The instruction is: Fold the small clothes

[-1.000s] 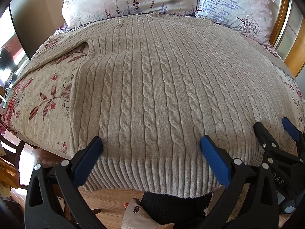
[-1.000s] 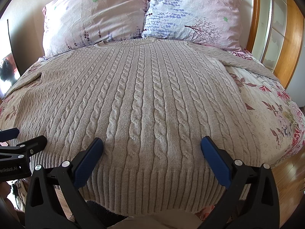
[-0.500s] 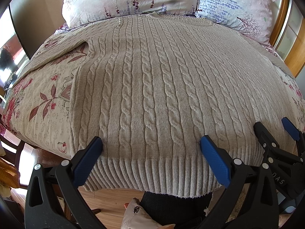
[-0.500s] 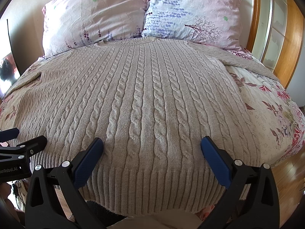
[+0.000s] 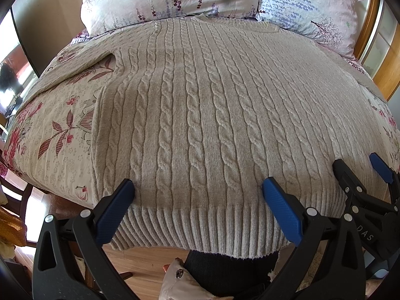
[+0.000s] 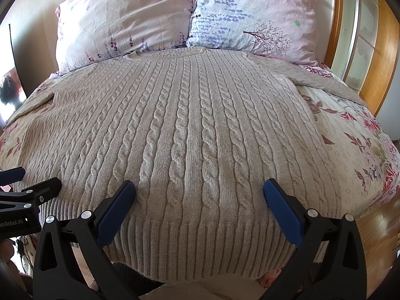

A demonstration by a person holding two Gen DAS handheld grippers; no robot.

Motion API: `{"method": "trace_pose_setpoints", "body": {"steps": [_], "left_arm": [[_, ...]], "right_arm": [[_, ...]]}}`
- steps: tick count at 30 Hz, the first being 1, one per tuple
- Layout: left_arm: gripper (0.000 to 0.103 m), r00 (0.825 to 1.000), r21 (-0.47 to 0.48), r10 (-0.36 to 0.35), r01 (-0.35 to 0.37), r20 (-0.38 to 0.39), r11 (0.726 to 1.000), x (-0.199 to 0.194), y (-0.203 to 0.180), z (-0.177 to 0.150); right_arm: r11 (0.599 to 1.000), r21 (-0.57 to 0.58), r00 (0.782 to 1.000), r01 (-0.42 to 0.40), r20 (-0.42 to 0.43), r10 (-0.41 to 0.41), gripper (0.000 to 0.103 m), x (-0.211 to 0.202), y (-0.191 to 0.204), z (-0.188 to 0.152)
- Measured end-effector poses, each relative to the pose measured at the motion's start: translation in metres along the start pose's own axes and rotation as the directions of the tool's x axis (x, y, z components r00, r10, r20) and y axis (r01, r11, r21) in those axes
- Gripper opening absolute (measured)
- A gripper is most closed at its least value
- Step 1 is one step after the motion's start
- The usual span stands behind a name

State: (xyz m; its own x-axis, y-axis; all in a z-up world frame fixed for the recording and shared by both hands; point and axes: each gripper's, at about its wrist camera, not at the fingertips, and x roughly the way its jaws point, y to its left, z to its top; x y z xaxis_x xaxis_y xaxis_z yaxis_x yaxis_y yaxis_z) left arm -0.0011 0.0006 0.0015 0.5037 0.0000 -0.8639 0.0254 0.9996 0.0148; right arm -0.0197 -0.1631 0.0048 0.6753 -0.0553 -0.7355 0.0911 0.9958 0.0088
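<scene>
Across the middle of the bed lies a beige cable-knit sweater, spread flat and unfolded, its neckline at the far end against the pillows and its ribbed hem hanging over the near edge of the mattress. One sleeve runs out to the far left over the floral bedspread; in the right wrist view the other sleeve stretches to the far right.

The left gripper hangs over the left part of the hem, its blue-padded fingers spread wide with nothing between them. The right gripper is over the right part of the hem, its jaws equally wide and empty. Whether the pads rest on the knit or sit just above it cannot be told. Each gripper shows at the edge of the other's view, side by side and apart.

Two pillows stand at the far end: a pale pink pillow on the left and a lavender-printed pillow on the right, touching each other. A wooden headboard frame rises on the far right. Wooden floor shows below the hem, with a person's dark clothing beside it.
</scene>
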Motion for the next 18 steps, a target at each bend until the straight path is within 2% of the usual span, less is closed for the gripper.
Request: {"method": "trace_pose_setpoints", "body": {"steps": [10, 18], "left_arm": [[0.101, 1.000, 0.001, 0.002, -0.002, 0.001, 1.000, 0.0031, -0.0006, -0.0002], [0.101, 1.000, 0.003, 0.002, -0.002, -0.016, 1.000, 0.0035, 0.0004, 0.0021]], "right_arm": [[1.000, -0.022, 1.000, -0.005, -0.004, 0.005, 0.102, -0.0003, 0.0004, -0.0004], [0.996, -0.070, 0.998, -0.050, -0.027, 0.048, 0.102, 0.0029, -0.0019, 0.0055]]}}
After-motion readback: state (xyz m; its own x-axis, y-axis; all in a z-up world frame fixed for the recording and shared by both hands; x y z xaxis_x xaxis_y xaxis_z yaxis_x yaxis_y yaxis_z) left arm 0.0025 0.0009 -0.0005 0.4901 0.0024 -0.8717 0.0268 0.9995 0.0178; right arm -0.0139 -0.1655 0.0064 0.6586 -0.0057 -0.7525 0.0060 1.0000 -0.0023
